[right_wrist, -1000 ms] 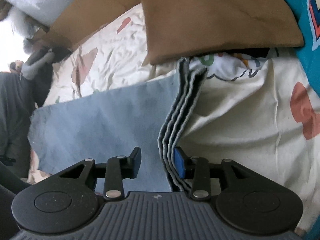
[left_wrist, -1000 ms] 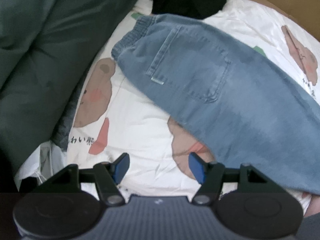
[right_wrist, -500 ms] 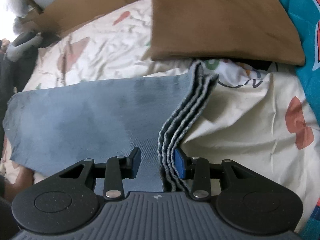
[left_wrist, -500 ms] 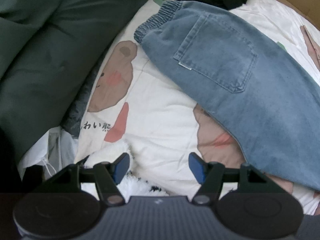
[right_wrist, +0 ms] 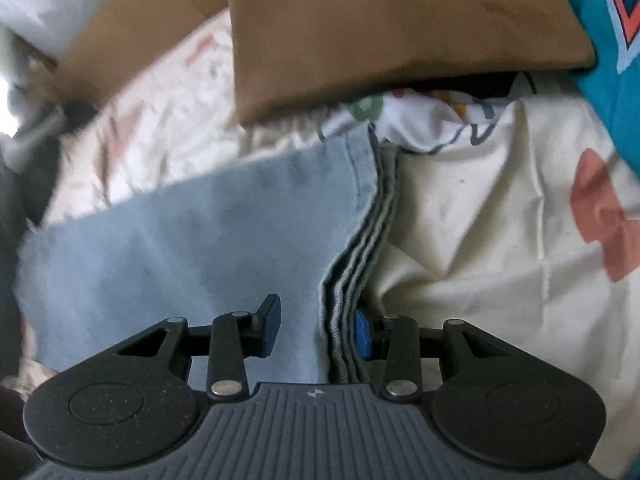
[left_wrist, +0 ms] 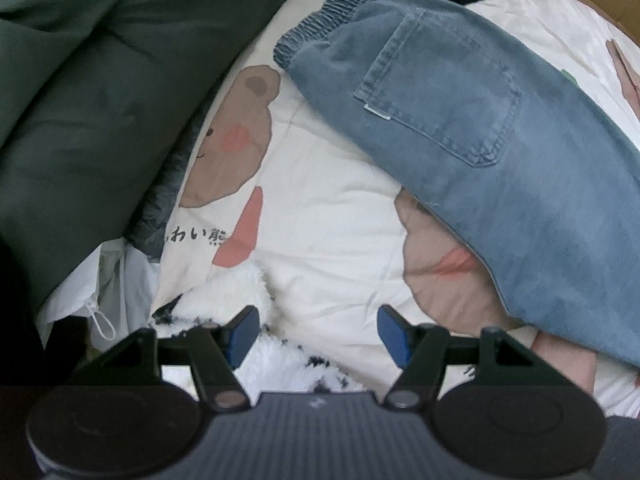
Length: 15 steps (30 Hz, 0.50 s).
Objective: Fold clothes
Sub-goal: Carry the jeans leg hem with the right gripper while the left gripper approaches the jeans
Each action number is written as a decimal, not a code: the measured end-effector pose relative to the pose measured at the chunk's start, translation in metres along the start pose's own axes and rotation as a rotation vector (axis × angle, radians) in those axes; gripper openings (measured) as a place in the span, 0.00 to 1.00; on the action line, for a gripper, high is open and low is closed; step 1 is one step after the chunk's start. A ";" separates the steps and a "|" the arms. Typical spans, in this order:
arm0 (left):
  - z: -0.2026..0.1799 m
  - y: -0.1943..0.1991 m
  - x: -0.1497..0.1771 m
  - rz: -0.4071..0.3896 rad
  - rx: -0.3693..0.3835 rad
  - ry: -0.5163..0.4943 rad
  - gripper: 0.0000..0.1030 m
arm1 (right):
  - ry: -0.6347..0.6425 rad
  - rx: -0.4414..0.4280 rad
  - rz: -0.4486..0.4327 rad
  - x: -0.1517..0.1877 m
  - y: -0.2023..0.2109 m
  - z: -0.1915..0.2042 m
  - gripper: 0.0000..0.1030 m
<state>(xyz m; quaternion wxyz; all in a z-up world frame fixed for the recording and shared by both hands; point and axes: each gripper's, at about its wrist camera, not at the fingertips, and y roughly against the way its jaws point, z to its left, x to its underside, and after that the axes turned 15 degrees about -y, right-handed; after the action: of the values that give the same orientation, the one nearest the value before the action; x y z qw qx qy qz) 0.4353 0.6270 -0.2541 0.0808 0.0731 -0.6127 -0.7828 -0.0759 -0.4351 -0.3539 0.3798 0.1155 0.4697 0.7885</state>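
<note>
Through my left wrist view, my left gripper (left_wrist: 318, 332) hangs with its jaws spread wide and nothing between them, over the near part of the bed sheet (left_wrist: 332, 216). The jeans (left_wrist: 500, 132) lie flat across the far right of the sheet, elastic waistband at the far end, back pocket facing up, one side doubled over the other it seems, so the pocket side shows as a single long panel. A small pale tag sits at the pocket's corner; I cannot read it. Printed on the sheet beside a bear figure are Japanese characters, roughly "わい熊", partly cut off. A fluffy white-and-black fabric (left_wrist: 224, 304) lies just under my left jaw, and a dark green quilt (left_wrist: 100, 80) fills the left.

Through my right wrist view, my right gripper (right_wrist: 316, 332) straddles the stacked hem edges of the jeans (right_wrist: 348, 276); the jaws stand apart, the right pad against the layers, the left clear of the cloth, so I judge no clamp yet. A brown cloth (right_wrist: 400, 28) lies beyond, and a teal garment (right_wrist: 600, 40) shows lettering too cropped to read
</note>
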 end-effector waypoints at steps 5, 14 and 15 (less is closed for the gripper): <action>-0.010 0.006 -0.009 -0.008 -0.002 -0.032 0.66 | 0.018 -0.023 -0.001 -0.005 -0.014 -0.002 0.39; -0.024 0.025 -0.030 -0.097 0.036 -0.061 0.68 | -0.023 -0.049 0.121 -0.014 -0.034 -0.014 0.10; -0.026 0.025 -0.032 -0.108 0.043 -0.062 0.68 | -0.023 -0.052 0.128 -0.015 -0.032 -0.013 0.10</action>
<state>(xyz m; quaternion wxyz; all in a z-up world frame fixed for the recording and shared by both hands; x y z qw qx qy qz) 0.4730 0.6038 -0.2354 0.0179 0.0832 -0.6265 -0.7747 -0.0569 -0.4457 -0.3848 0.3367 0.1445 0.4361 0.8219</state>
